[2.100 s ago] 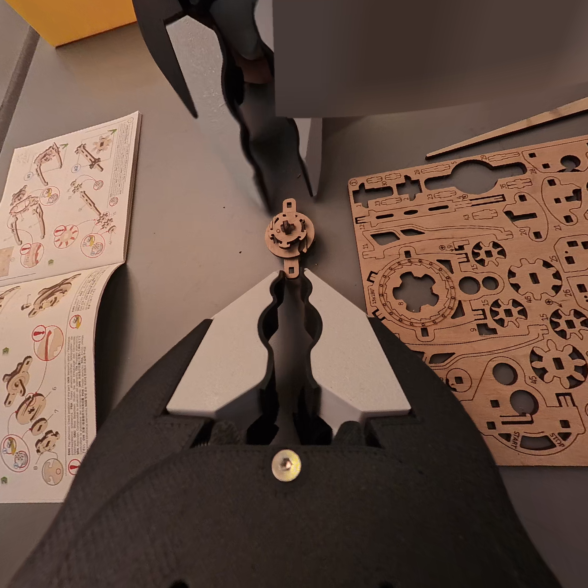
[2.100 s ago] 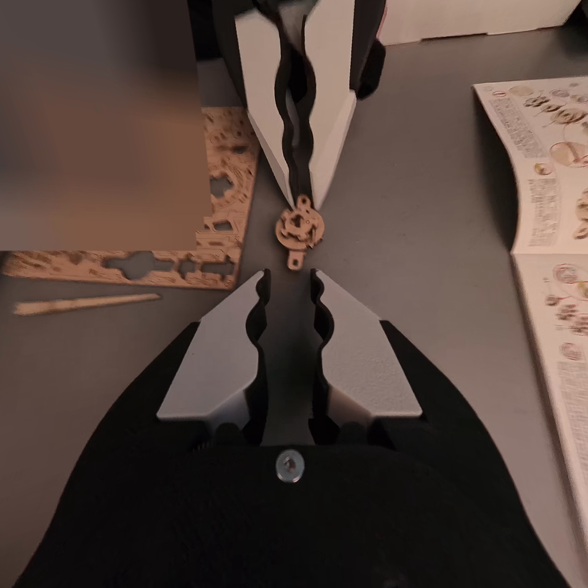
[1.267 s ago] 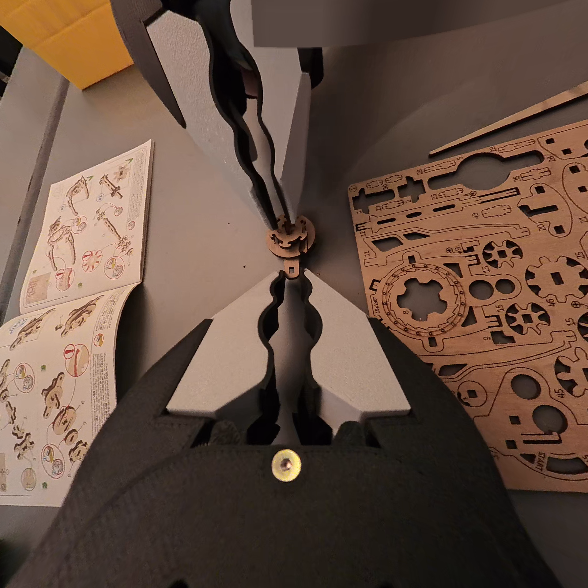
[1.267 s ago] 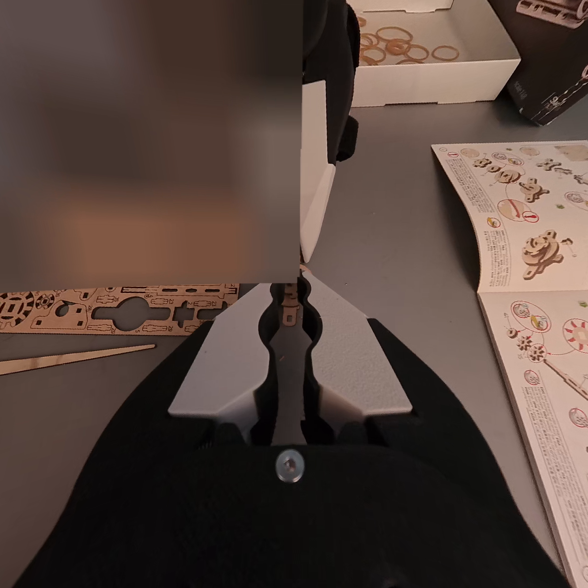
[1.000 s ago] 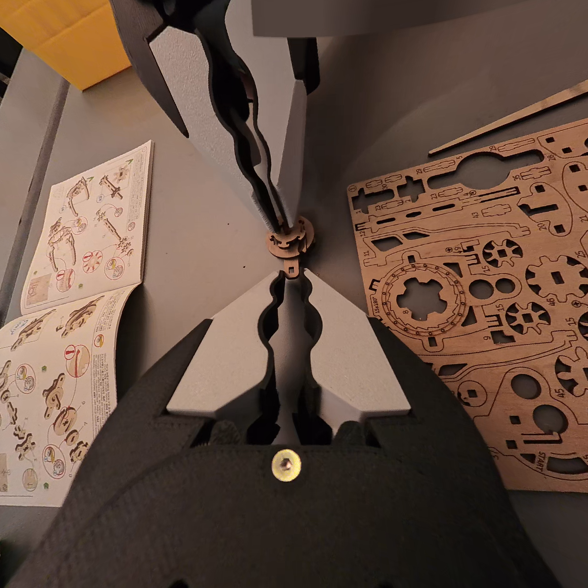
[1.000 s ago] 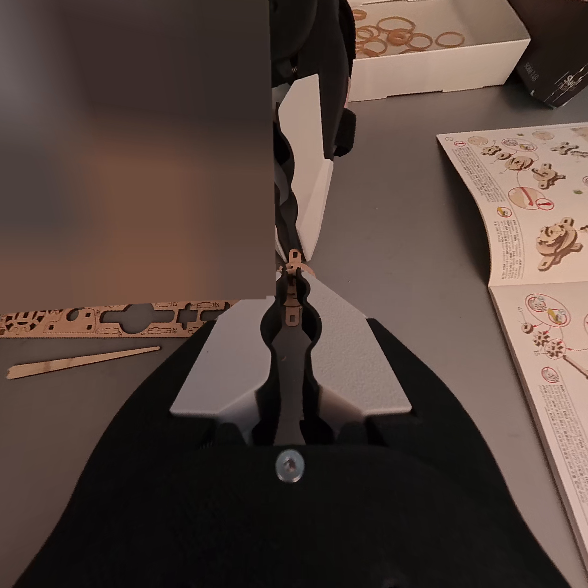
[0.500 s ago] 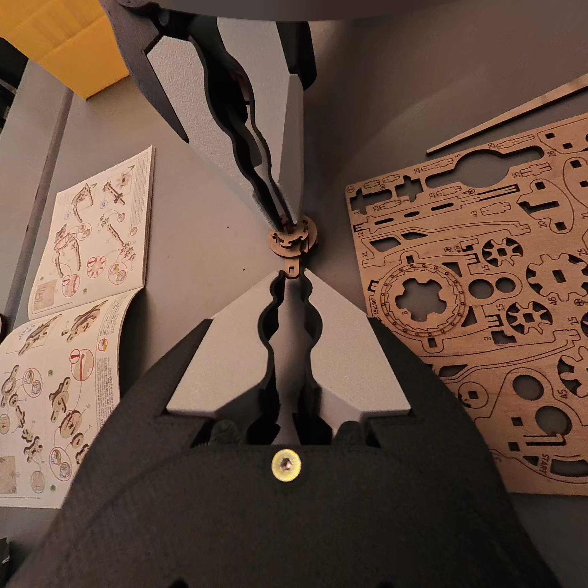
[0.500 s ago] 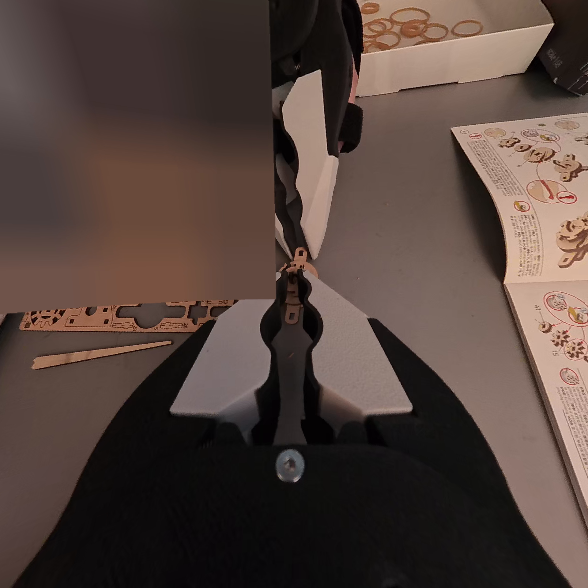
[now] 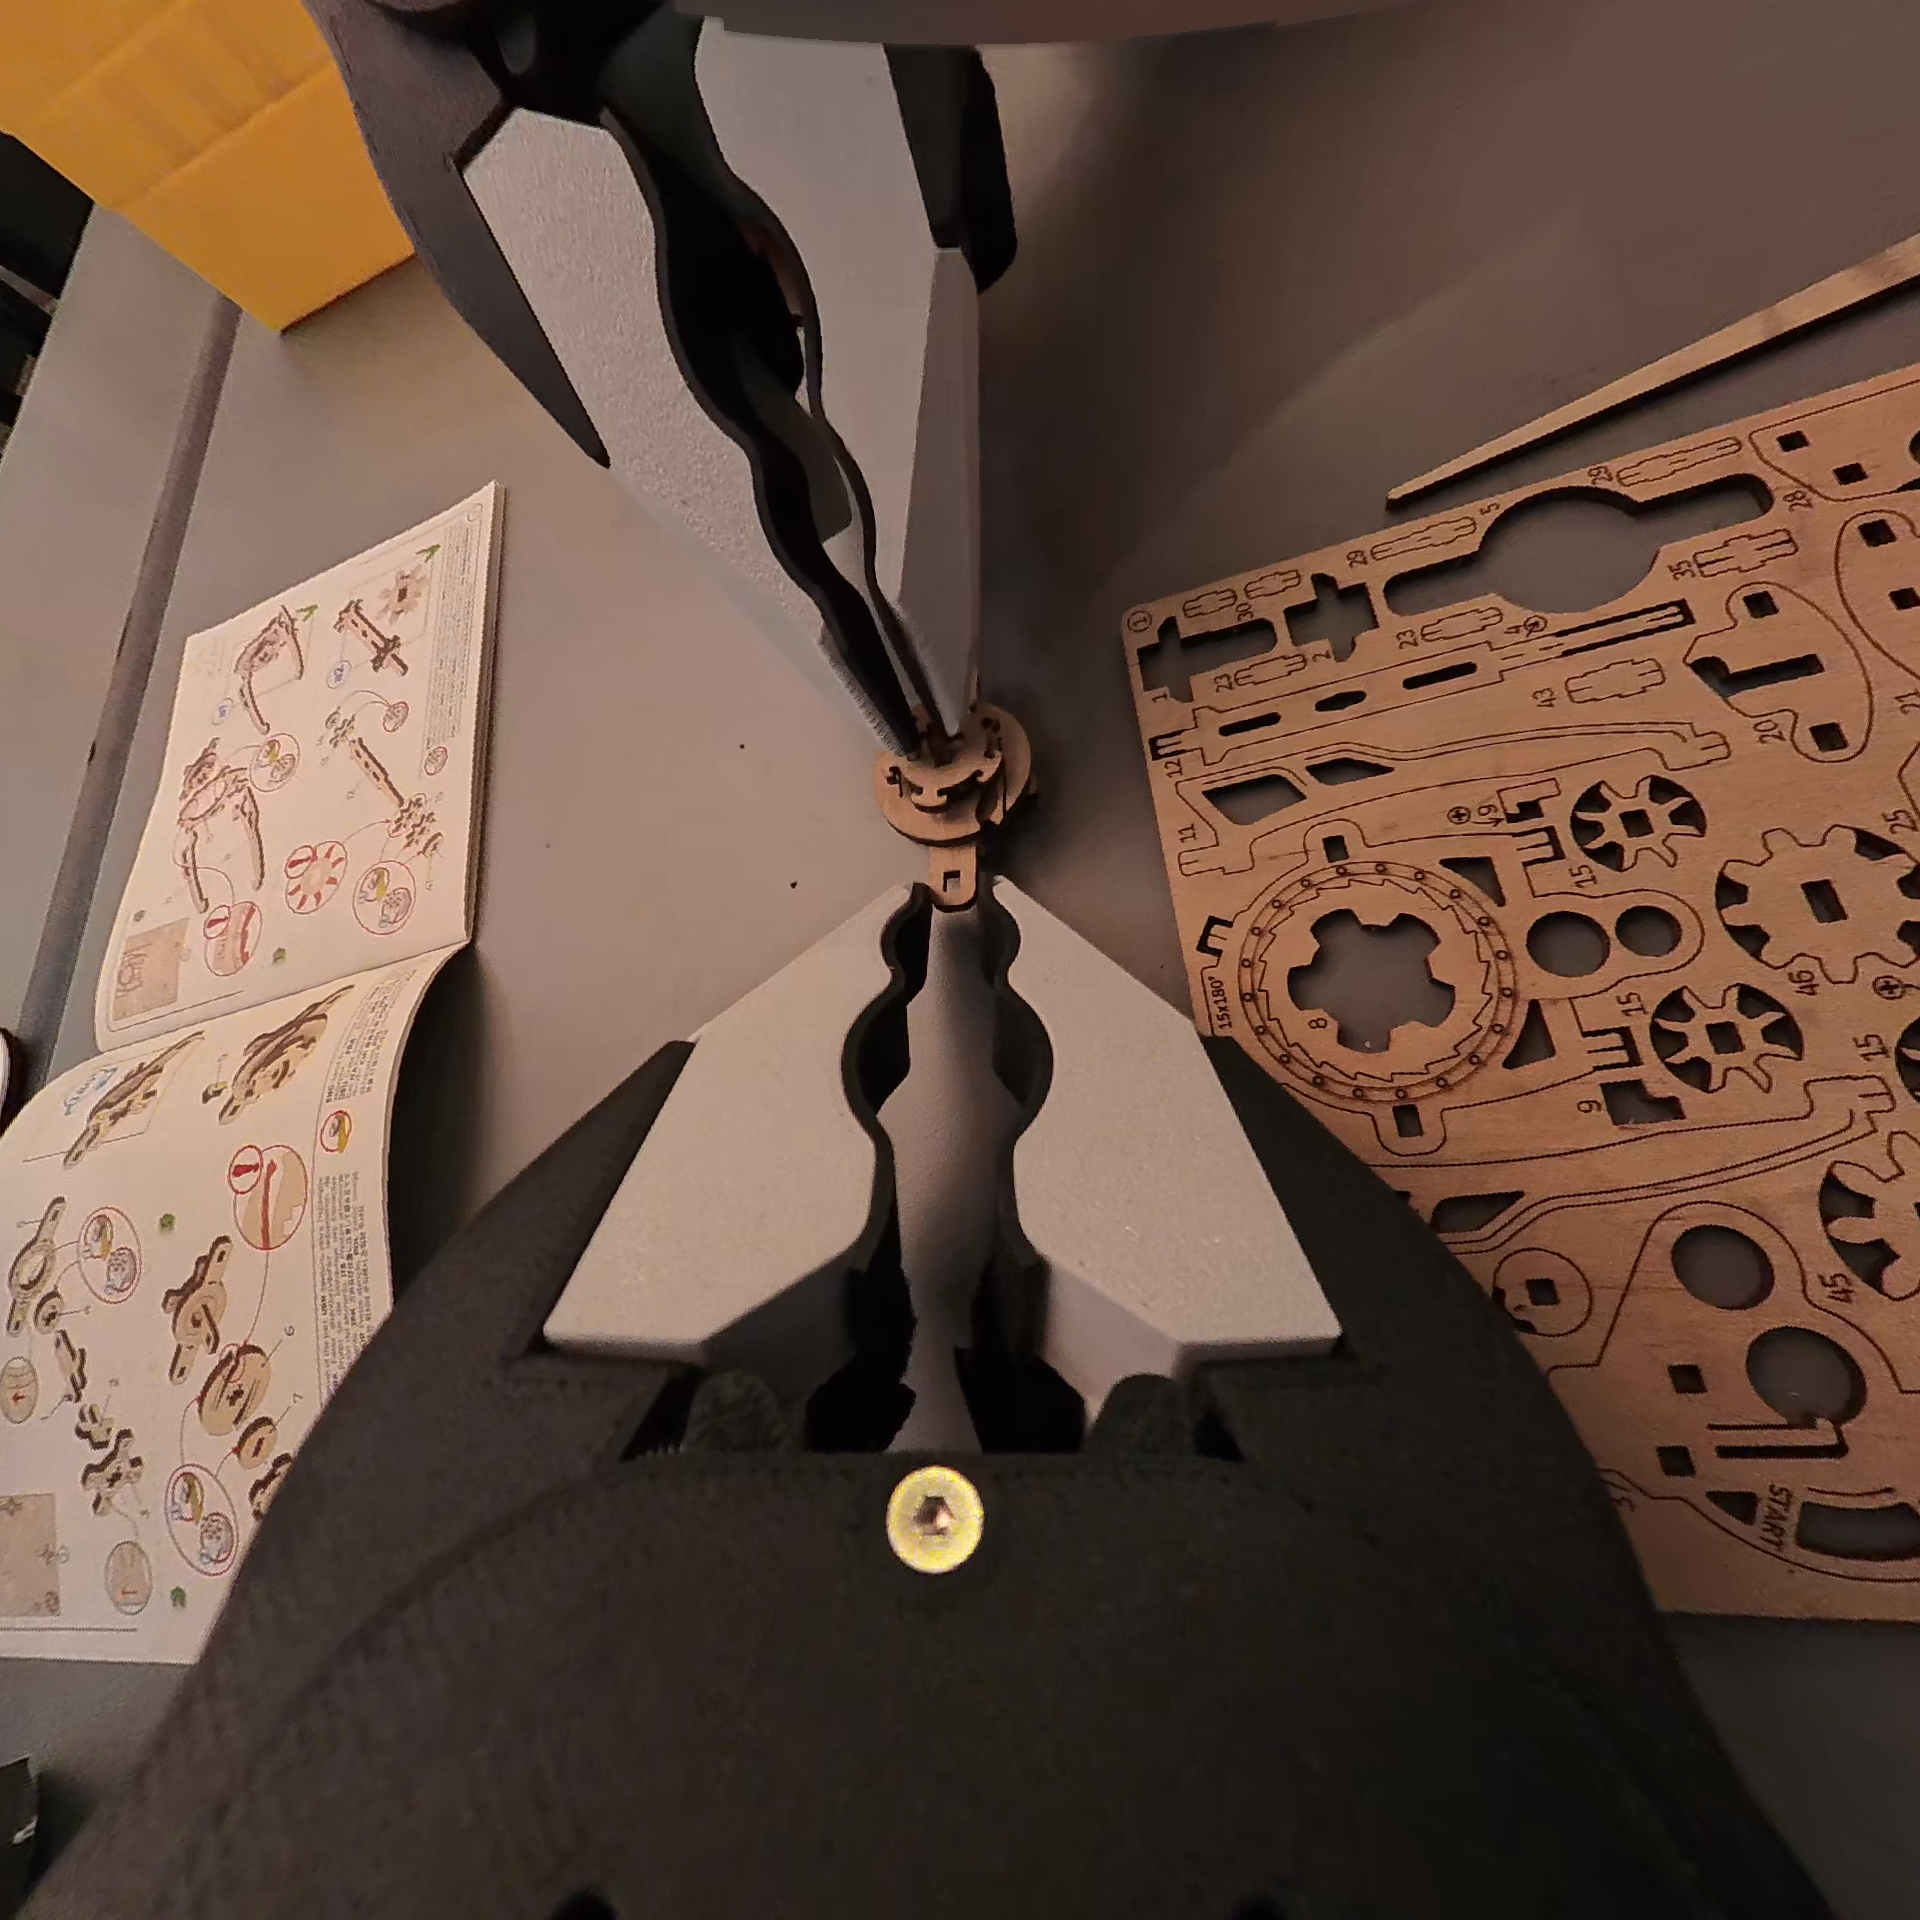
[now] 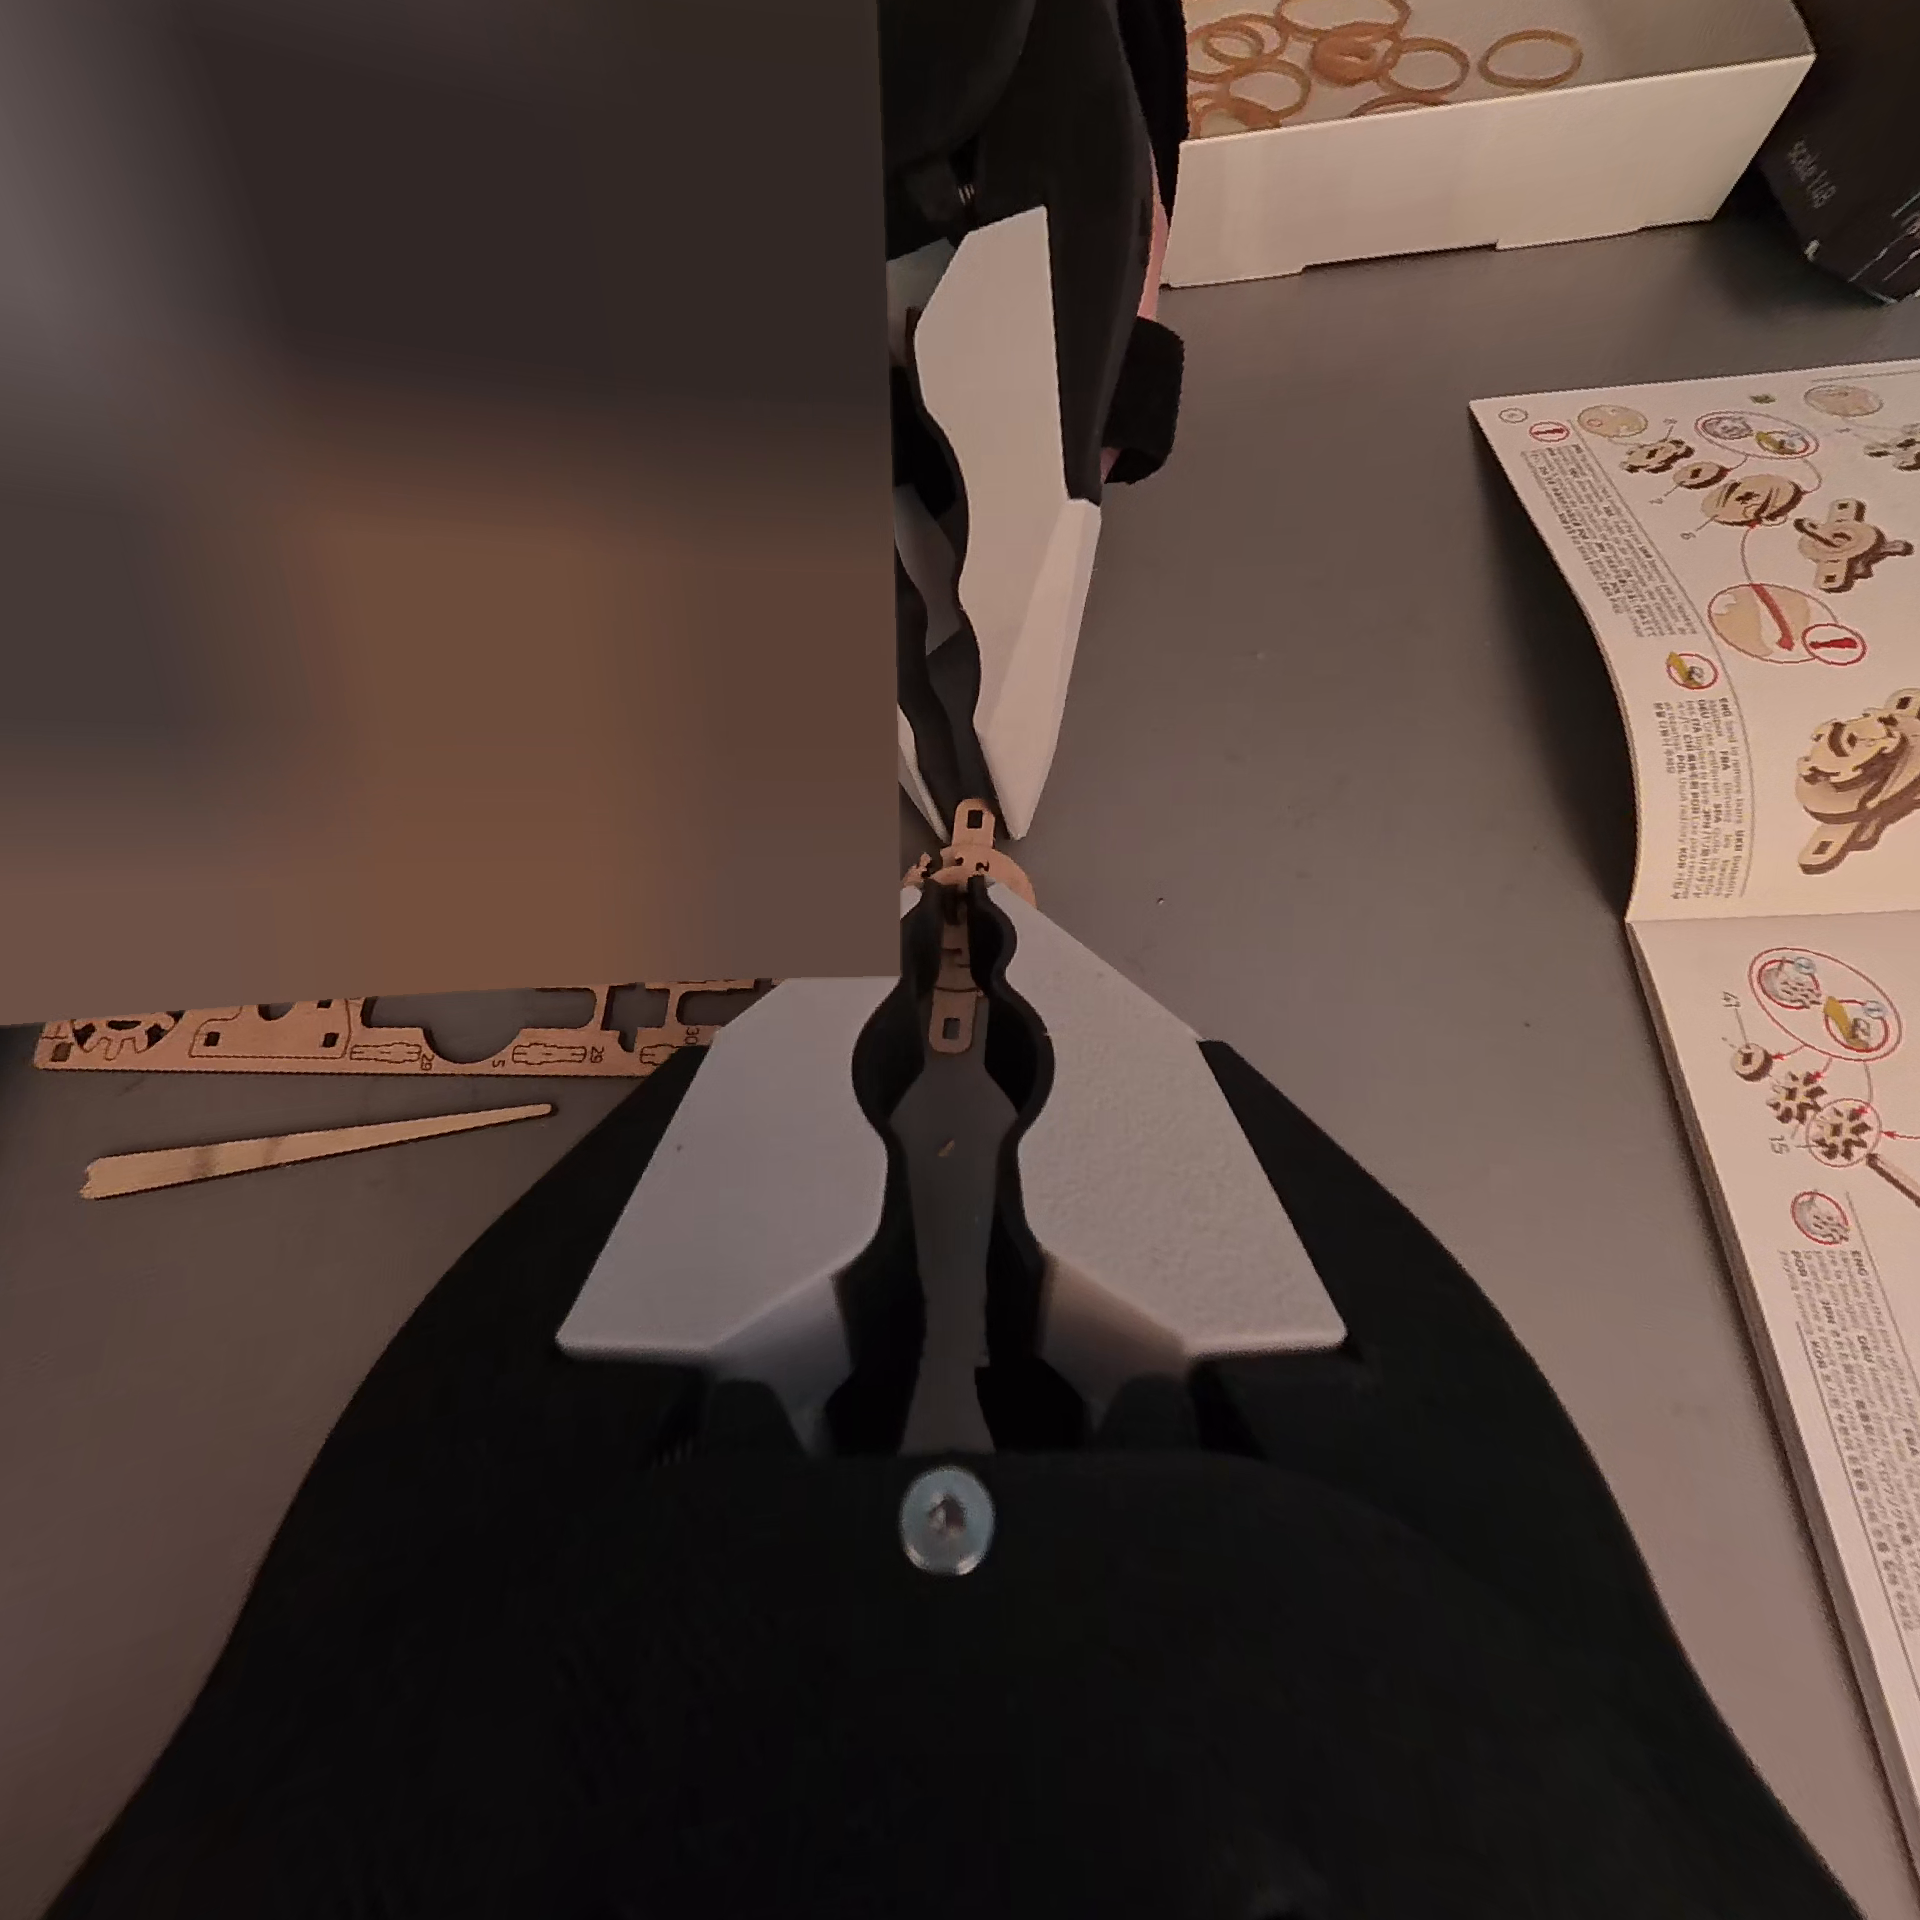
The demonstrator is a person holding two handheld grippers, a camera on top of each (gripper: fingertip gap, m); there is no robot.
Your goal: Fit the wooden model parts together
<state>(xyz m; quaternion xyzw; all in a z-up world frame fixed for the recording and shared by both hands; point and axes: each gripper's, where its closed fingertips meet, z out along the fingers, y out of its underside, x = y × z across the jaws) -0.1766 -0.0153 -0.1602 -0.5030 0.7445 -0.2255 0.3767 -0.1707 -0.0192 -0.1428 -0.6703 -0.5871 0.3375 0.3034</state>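
Above the grey table (image 9: pixel 644 727), a small wooden assembly (image 9: pixel 951 788) hangs between both grippers — the left gripper (image 9: pixel 954 902) pinches its lower tab, the right gripper (image 10: pixel 961 914) clamps its opposite end. A parts sheet (image 9: pixel 1558 987) lies beside it, and a booklet (image 9: pixel 260 935) across from that.

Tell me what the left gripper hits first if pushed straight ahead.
Almost at once the wooden assembly, whose tab already sits at the left gripper tips. Right behind it the right gripper pinches the far side.
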